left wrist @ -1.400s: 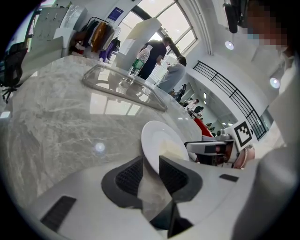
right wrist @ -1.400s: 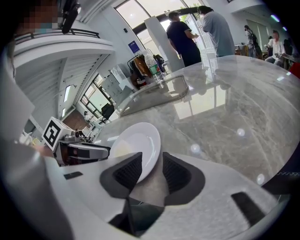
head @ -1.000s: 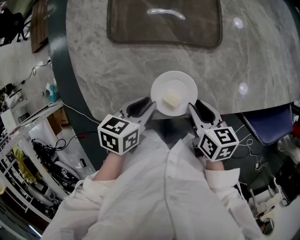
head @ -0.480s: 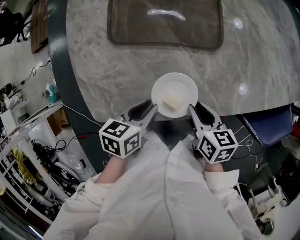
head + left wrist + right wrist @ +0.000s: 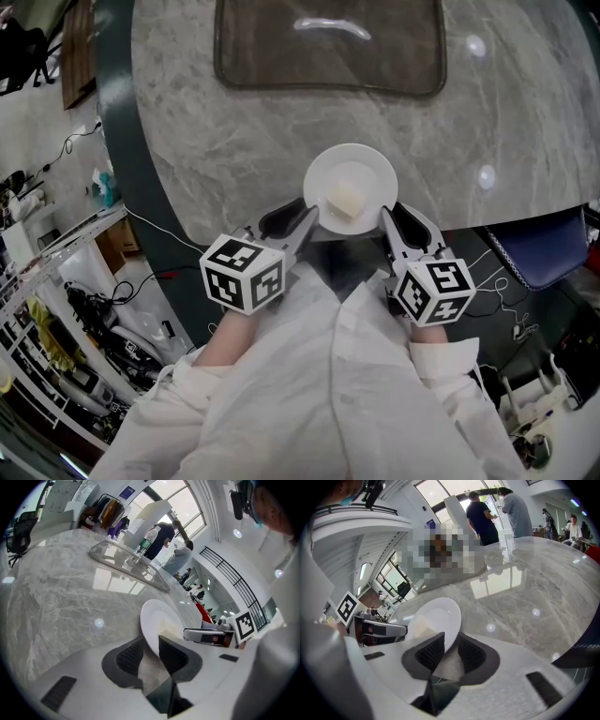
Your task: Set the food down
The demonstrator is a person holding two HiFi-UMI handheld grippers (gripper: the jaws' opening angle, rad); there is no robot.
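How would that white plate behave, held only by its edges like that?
The plate is probably stiff: it looks round though the left gripper and right gripper pinch only its rim. Its glossy surface looks slippery, so the food block might slide if it tilts. Dropped on the stone table, it would likely chip.

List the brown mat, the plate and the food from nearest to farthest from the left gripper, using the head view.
1. The plate, its rim held in the left gripper's jaws.
2. The food, at the plate's middle.
3. The brown mat, at the table's far side.
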